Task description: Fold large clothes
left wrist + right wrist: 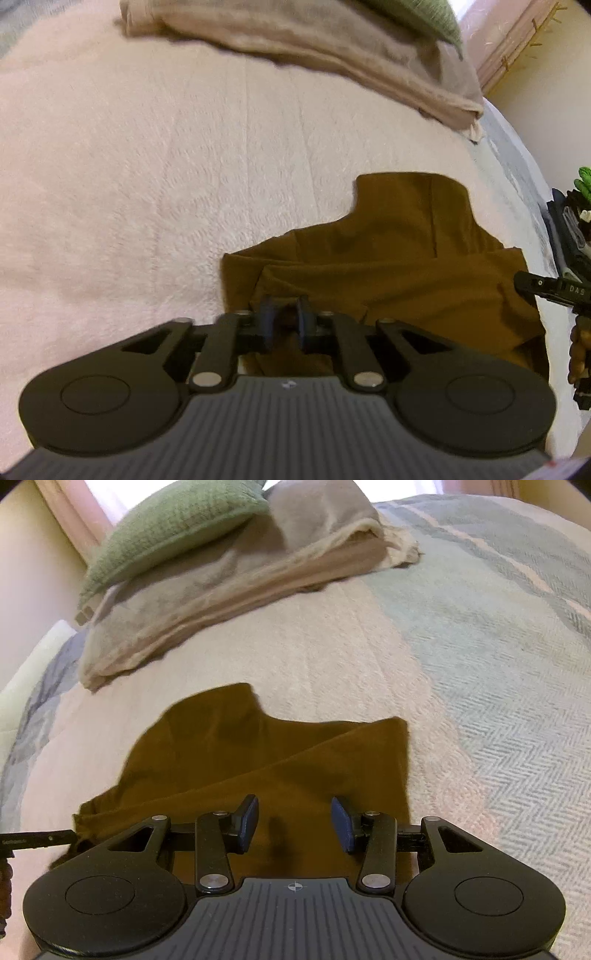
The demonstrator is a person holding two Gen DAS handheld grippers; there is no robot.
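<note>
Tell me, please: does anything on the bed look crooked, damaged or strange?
Nothing looks damaged or spilled. The brown garment is only partly folded: its layers overlap at a slant and its edges do not line up. The left gripper pinches its near edge; the right gripper has its jaws open above it.

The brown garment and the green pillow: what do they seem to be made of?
The brown garment looks like thin, matte woven cloth, perhaps cotton: it lies flat with soft, shallow creases and no shine. The green pillow seems to have a knitted or waffle-textured cover: a small raised grid pattern shows on it. The exact fibre cannot be told.
</note>
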